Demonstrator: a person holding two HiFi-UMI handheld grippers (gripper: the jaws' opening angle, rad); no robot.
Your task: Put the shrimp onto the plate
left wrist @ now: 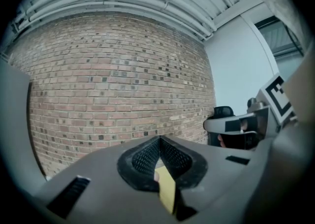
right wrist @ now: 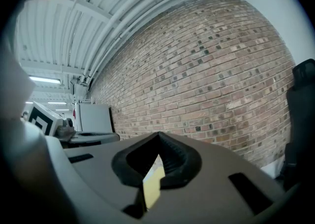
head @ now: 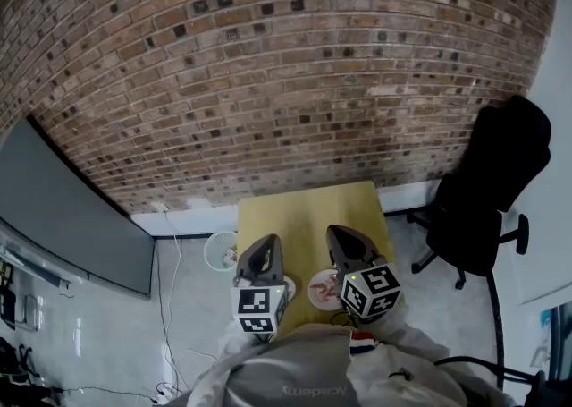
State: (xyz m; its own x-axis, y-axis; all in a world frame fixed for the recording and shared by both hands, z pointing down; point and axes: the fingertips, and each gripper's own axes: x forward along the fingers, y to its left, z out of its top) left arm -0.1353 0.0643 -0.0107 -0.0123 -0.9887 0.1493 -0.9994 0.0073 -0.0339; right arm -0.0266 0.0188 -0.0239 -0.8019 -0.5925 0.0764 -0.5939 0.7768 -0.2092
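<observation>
Shrimp, a reddish shape, seems to lie on a round plate at the yellow desk's near edge. Left gripper, jaws together and empty, half-hides a white dish. Right gripper is likewise closed and empty. No grasp is begun, and I judge that a pickup calls for opening the jaws and lowering them.
</observation>
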